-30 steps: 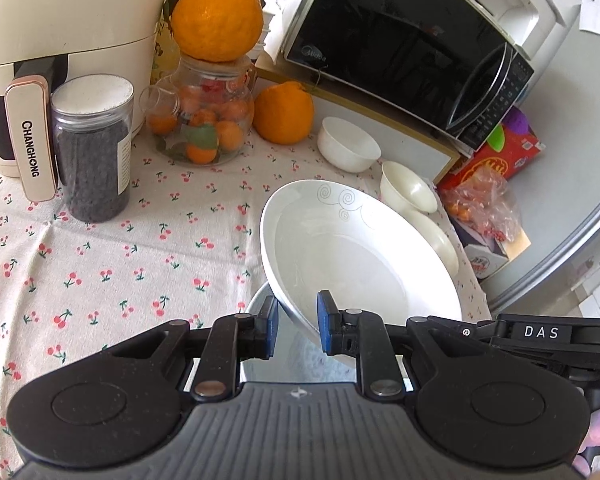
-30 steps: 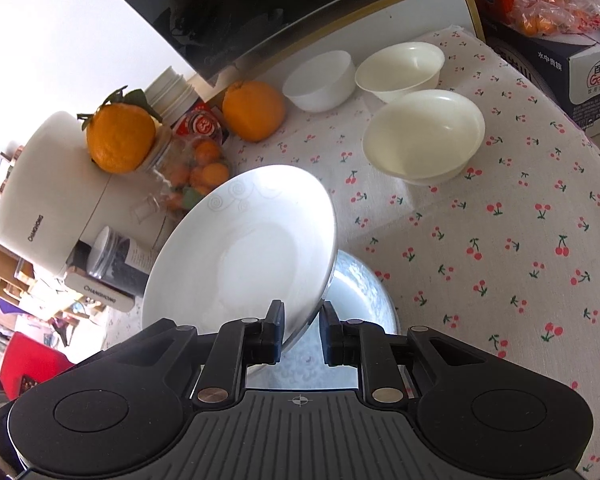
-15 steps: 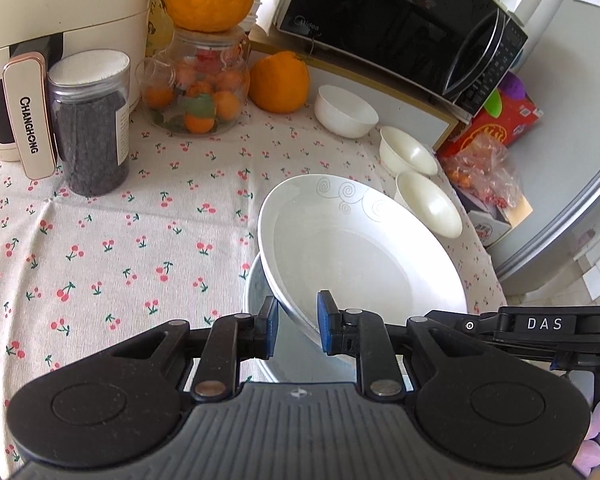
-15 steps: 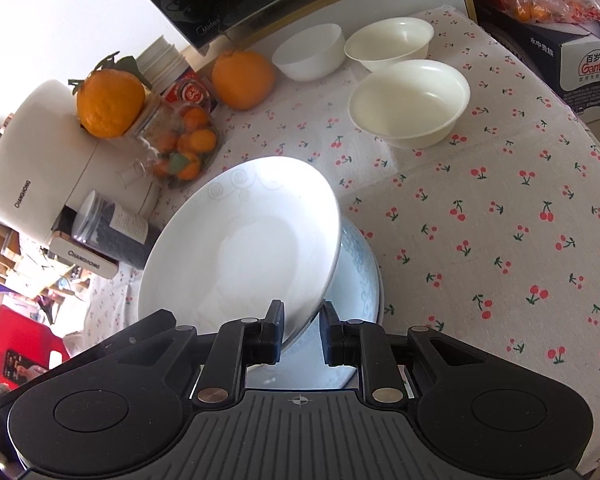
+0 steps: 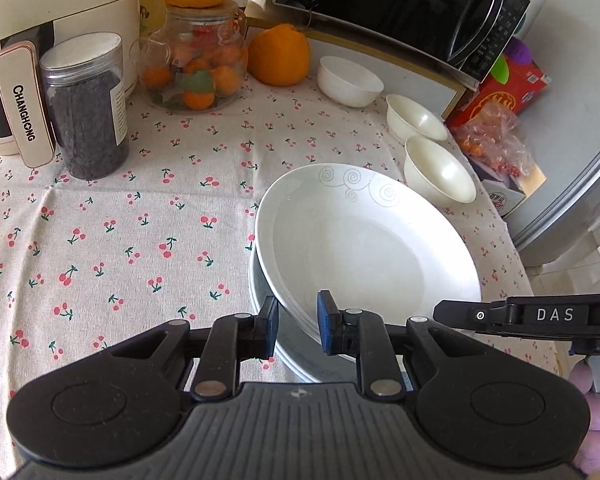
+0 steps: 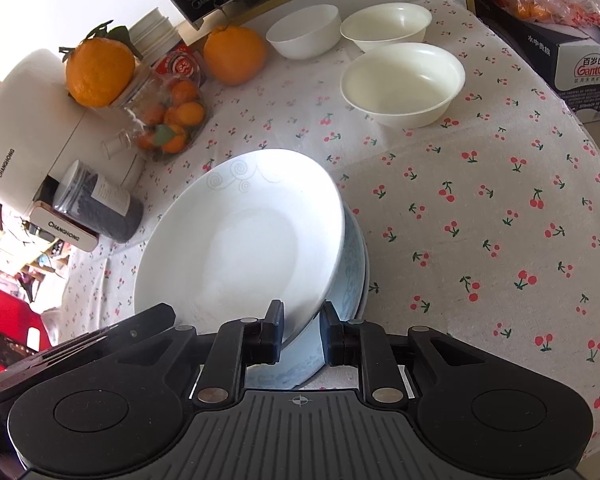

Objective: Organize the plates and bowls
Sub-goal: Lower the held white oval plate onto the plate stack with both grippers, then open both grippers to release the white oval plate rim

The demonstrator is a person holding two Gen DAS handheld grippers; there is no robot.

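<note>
A white plate with swirl marks (image 5: 364, 240) is held by both grippers, tilted, just above or resting on a second plate (image 5: 296, 348) on the cherry-print cloth. My left gripper (image 5: 298, 330) is shut on its near rim. My right gripper (image 6: 302, 330) is shut on the opposite rim of the white plate (image 6: 244, 240); the lower, blue-patterned plate (image 6: 352, 276) shows under it. Three white bowls stand apart at the back: one round bowl (image 5: 350, 80), a cream bowl (image 5: 416, 118) and a larger cream bowl (image 5: 438, 170).
An orange (image 5: 278, 54), a glass jar of small fruit (image 5: 192, 64), a dark-filled jar (image 5: 86, 108) and a Changhong appliance (image 5: 40, 20) stand at the back left. A microwave (image 5: 400, 4) is behind the bowls. The table edge (image 5: 516, 264) drops off at right.
Both grippers have lowered the white plate onto or close over the lower plate, moving back from the table's rear. Both grips are unchanged.
</note>
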